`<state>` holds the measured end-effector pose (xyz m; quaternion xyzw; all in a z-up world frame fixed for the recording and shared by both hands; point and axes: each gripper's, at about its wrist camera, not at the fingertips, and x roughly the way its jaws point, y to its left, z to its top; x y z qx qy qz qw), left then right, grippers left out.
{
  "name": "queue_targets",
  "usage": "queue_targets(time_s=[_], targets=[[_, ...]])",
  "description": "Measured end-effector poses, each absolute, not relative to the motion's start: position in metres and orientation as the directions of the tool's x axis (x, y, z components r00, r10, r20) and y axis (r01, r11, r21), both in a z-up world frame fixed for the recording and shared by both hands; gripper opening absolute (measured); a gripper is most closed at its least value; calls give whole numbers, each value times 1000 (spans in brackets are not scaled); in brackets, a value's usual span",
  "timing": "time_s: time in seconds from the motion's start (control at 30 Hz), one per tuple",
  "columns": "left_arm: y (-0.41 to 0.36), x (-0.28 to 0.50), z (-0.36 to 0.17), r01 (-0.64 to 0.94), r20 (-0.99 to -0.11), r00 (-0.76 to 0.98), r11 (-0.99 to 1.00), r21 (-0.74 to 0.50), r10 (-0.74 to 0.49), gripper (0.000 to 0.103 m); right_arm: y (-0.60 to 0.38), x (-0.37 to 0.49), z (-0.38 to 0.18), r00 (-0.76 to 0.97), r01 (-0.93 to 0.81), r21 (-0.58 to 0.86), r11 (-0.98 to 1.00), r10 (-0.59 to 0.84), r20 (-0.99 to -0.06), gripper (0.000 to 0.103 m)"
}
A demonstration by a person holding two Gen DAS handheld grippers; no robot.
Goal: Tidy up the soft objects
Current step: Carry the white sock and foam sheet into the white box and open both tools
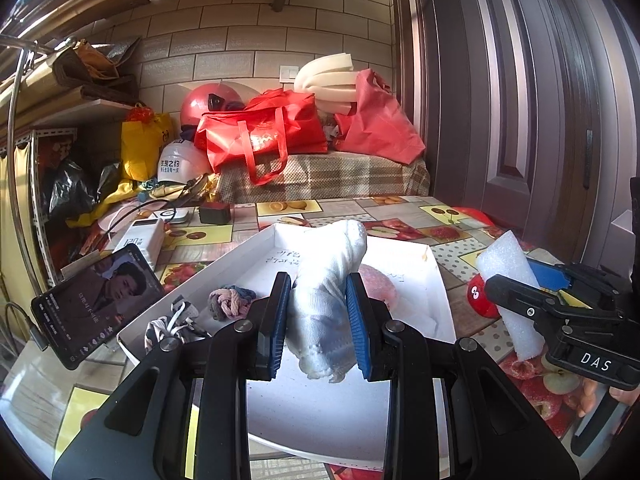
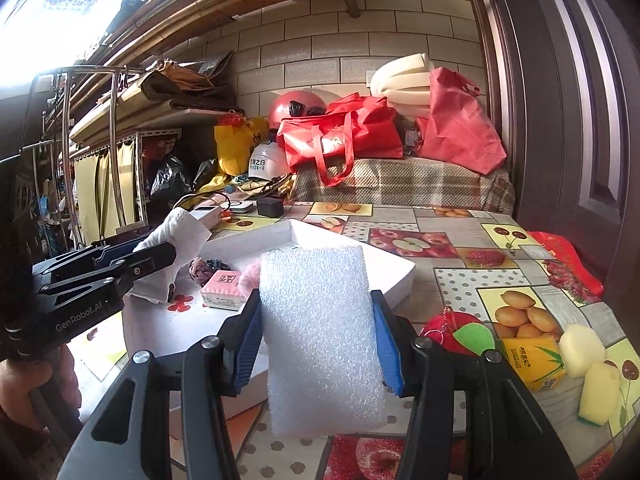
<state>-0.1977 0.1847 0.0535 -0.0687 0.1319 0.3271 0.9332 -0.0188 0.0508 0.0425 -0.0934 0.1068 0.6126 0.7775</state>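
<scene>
White cloth (image 1: 326, 296) clamped in left tool (image 1: 319, 322), foam block (image 2: 322, 340) clamped in right tool (image 2: 318, 344)

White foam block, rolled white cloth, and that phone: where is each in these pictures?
Foam block (image 2: 324, 340), right wrist view, middle of its front face.
Cloth (image 1: 326, 292), left wrist view, its middle between the fingers.
Phone (image 1: 98, 302), left wrist view, screen centre.

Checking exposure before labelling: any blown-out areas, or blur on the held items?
Right wrist view: upper-left corner is blown out to white by daylight; foam block in the right gripper is sharp. Left wrist view: evenly lit, white cloth in the left gripper is sharp; both bend straight lines strongly at the edges.
</scene>
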Motion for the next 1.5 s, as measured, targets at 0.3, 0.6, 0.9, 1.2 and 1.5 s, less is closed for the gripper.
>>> queue_targets(time_s=[0.3,0.6,0.9,1.2,1.5], targets=[[207,-199,51,-658,-314,727,750,-64,611,28,95,-33,40,160,-987,-39,156,928,-335,51],[215,-194,50,-662,-328,719,748,-53,613,28,118,-37,38,137,-991,-42,130,918,-373,51],[231,-189,49,-678,-356,701,733,-60,618,28,147,-29,30,61,-997,15,78,871,-487,51],[251,-177,47,-692,-392,677,720,-52,623,28,169,-19,31,108,-991,12,131,865,-490,51],[270,-163,45,-696,-427,666,716,-58,612,28,175,1,35,178,-973,48,224,873,-454,51]])
